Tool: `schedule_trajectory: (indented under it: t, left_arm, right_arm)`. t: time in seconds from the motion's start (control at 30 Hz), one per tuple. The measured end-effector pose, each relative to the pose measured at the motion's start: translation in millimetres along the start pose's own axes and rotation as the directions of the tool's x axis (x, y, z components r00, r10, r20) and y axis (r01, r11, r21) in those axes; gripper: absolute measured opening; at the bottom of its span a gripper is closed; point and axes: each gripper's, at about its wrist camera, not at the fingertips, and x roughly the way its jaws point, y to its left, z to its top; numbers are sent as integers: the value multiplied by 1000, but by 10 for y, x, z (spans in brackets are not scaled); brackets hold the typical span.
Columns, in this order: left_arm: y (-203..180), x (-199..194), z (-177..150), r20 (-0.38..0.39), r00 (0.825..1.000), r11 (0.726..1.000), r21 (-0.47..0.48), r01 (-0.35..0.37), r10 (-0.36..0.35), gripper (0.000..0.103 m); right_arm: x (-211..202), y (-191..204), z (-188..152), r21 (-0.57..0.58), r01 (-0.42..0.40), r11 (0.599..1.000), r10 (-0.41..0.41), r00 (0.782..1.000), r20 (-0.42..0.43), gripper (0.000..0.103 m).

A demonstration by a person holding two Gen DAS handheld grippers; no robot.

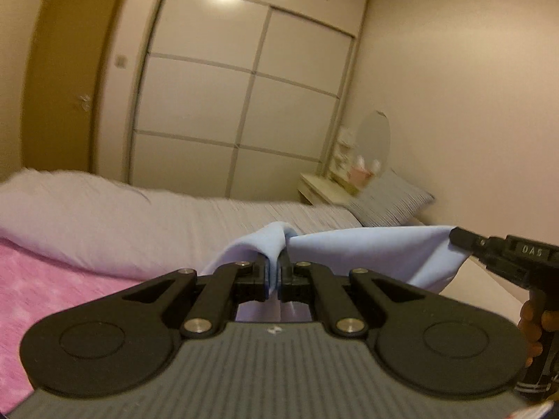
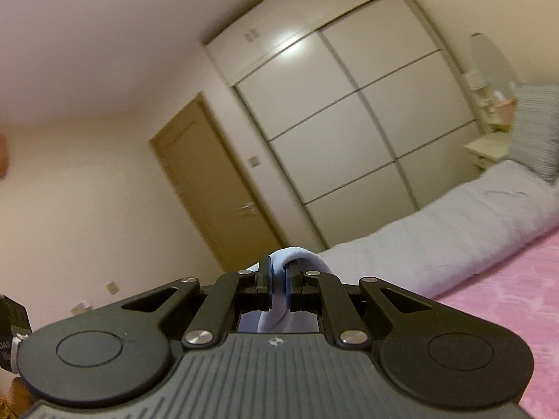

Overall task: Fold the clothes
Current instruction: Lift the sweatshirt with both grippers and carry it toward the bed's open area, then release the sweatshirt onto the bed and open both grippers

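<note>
Only the left wrist view shows the light blue cloth (image 1: 370, 255) stretched crosswise between the left hand-held gripper (image 1: 274, 279) and right hand-held gripper (image 2: 278, 288), both clamped on it above the bed (image 1: 104, 223).

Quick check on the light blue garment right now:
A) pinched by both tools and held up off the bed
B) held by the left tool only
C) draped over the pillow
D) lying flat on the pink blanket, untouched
A: the left tool is shut on a fold of the light blue garment, the right tool clamps another bunch, and the cloth hangs lifted between them.
</note>
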Motion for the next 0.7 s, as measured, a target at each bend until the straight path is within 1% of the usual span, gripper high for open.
schedule_trajectory:
  t: [0.03, 0.07, 0.1, 0.13, 0.17, 0.2, 0.27, 0.33, 0.37, 0.43, 0.53, 0.6, 0.7]
  left_arm:
    - [85, -81, 55, 13, 1000, 1000, 1, -18, 18, 2]
    - [167, -74, 48, -14, 999, 999, -6, -48, 48, 2]
    - [249, -68, 41, -41, 996, 997, -12, -77, 77, 3]
    - [331, -62, 34, -68, 992, 994, -17, -107, 106, 5]
    - [412, -54, 22, -96, 986, 990, -21, -137, 134, 12]
    - [471, -32, -90, -135, 978, 986, -20, -165, 161, 19]
    - [590, 13, -313, -211, 954, 975, -16, -223, 214, 22]
    - [709, 57, -536, -286, 921, 960, -7, -279, 265, 28]
    - [767, 76, -649, -322, 902, 952, -2, -305, 288, 30]
    - [841, -38, -939, -377, 875, 939, -37, -341, 303, 30]
    - [954, -227, -1331, -458, 830, 916, -78, -393, 317, 30]
    - [896, -326, -1497, -486, 804, 904, -64, -423, 342, 31]
    - [810, -475, -1747, -526, 762, 884, -41, -466, 378, 34]
  right_arm:
    - [107, 80, -32, 2, -10, 1000, 10, 1000, -27, 12]
    - [219, 152, -68, 5, -18, 1000, 18, 998, -59, 18]
    - [357, 224, -118, 12, -12, 1000, 14, 992, -124, 33]
    - [508, 272, -194, 15, 9, 1000, -5, 977, -215, 63]
    - [656, 327, -283, 8, 33, 999, -29, 954, -297, 74]
    - [793, 379, -415, -11, 65, 998, -65, 923, -379, 74]
    - [903, 407, -638, -35, 108, 994, -112, 880, -461, 73]
    - [1000, 429, -857, -61, 146, 987, -156, 831, -533, 74]
    - [995, 417, -948, -73, 155, 985, -169, 812, -558, 74]
    - [964, 386, -1124, -96, 167, 981, -191, 775, -603, 74]
    - [919, 340, -1388, -132, 181, 974, -223, 713, -665, 74]
    - [888, 309, -1564, -157, 189, 969, -244, 669, -702, 74]
    - [588, 441, -1823, -181, 170, 969, -249, 638, -729, 74]
